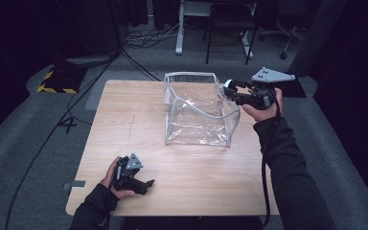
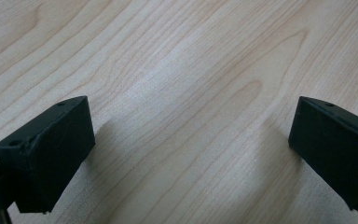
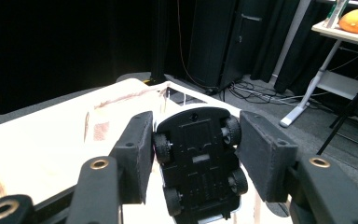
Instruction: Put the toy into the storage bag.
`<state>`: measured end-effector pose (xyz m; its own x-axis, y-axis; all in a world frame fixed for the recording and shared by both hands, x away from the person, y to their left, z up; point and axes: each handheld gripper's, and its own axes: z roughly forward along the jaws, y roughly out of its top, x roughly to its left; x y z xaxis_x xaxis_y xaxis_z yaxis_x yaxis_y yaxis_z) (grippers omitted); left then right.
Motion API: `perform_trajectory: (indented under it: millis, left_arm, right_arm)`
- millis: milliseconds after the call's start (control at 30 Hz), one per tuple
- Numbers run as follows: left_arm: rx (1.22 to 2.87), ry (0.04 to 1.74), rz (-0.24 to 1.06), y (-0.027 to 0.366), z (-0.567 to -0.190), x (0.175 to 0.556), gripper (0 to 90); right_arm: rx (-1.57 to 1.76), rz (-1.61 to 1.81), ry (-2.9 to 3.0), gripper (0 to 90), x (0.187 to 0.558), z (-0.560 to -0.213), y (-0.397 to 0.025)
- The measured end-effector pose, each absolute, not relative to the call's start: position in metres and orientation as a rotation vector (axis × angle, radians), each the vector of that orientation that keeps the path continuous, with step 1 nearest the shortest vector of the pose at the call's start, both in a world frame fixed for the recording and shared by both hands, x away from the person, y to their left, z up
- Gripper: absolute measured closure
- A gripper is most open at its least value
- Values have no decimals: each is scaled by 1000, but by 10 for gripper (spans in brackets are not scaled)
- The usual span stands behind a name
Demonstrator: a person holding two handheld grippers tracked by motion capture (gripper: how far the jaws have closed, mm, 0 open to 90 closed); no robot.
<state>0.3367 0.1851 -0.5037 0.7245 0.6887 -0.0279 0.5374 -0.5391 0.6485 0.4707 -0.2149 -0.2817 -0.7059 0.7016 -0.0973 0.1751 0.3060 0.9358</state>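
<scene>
Toy car (image 3: 199, 163) clamped by its sides in right gripper (image 3: 193, 156), underside to camera, held at clear bag's (image 1: 199, 110) far right corner. Light, rigid, wheels roll: grip body. Left gripper (image 2: 191, 154) agape, low over table (image 1: 124, 110).

One clear plastic open-top bag (image 1: 199, 112). One toy car with black underside (image 3: 199, 158). Two black handheld grippers: left gripper (image 1: 149, 182), right gripper (image 1: 228, 86).
</scene>
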Motion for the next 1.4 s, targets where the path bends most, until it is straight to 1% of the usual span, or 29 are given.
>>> perform_trajectory:
  millis: [767, 1400]
  left_arm:
    - [2277, 925, 309, 185, -504, 337, 5]
    - [2281, 919, 307, 185, -504, 337, 6]
  right_arm:
    - [813, 1306, 2133, 471, 498, -289, -188]
    - [776, 1243, 2210, 470, 500, -299, -165]
